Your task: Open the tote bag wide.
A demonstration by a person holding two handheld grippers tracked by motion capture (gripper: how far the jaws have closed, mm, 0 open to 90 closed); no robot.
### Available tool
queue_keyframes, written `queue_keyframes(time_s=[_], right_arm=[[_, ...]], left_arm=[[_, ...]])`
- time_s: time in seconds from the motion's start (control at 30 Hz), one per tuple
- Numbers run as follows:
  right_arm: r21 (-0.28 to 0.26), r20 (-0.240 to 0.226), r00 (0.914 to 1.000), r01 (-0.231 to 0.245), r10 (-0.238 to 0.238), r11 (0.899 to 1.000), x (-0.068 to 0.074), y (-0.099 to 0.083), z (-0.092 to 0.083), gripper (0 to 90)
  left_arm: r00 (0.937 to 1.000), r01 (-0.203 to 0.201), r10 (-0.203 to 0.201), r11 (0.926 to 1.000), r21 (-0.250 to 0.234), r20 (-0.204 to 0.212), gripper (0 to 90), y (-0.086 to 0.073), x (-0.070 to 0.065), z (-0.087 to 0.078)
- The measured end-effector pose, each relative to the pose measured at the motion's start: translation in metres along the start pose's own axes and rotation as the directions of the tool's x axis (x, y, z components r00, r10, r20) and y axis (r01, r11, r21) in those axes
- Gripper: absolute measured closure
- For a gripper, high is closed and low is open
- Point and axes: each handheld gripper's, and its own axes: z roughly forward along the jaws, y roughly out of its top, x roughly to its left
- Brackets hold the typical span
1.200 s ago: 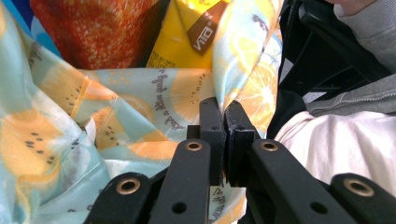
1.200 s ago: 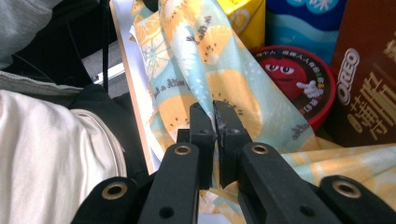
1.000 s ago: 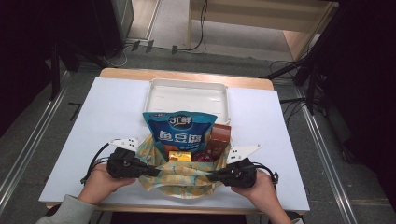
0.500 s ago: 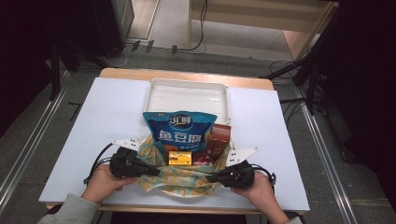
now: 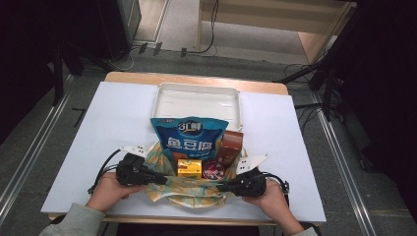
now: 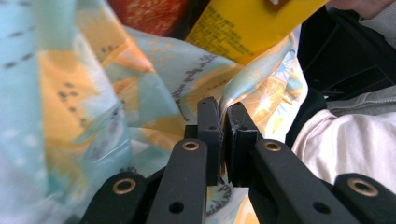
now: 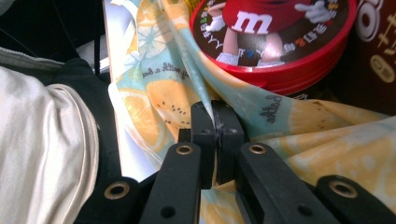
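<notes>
A lemon-patterned cloth bag (image 5: 196, 199) lies at the table's front edge. It holds a blue snack pouch (image 5: 189, 137), a brown box (image 5: 231, 147), a yellow box (image 5: 189, 167) and a red M&M tin (image 5: 213, 170). My left gripper (image 5: 164, 181) pinches the bag's left edge. In the left gripper view its jaws (image 6: 224, 116) stand a hair apart with a fold of the bag (image 6: 93, 93) between them, below the yellow box (image 6: 252, 28). My right gripper (image 5: 220, 187) is shut on the bag's right edge. Its pads (image 7: 215, 119) clamp the bag (image 7: 327, 135) just below the tin (image 7: 280, 42).
A white tray (image 5: 196, 101) sits behind the bag at the table's middle back. The white table (image 5: 123, 123) has bare room to the left and right of the bag. Cables trail from both grippers near the front edge.
The right gripper has sunk slightly with the bag's edge in it. The left gripper has hardly moved, and the snacks sit as before.
</notes>
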Motion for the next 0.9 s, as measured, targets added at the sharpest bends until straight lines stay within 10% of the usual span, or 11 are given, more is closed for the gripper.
queue_keyframes(time_s=[0.9], right_arm=[[0.076,-0.008,0.9999,-0.010,0.011,0.997,-0.021,-0.014,0.008,87.5]], left_arm=[[0.9989,0.014,-0.010,0.9962,0.086,-0.047,88.1,-0.007,0.016,0.016]])
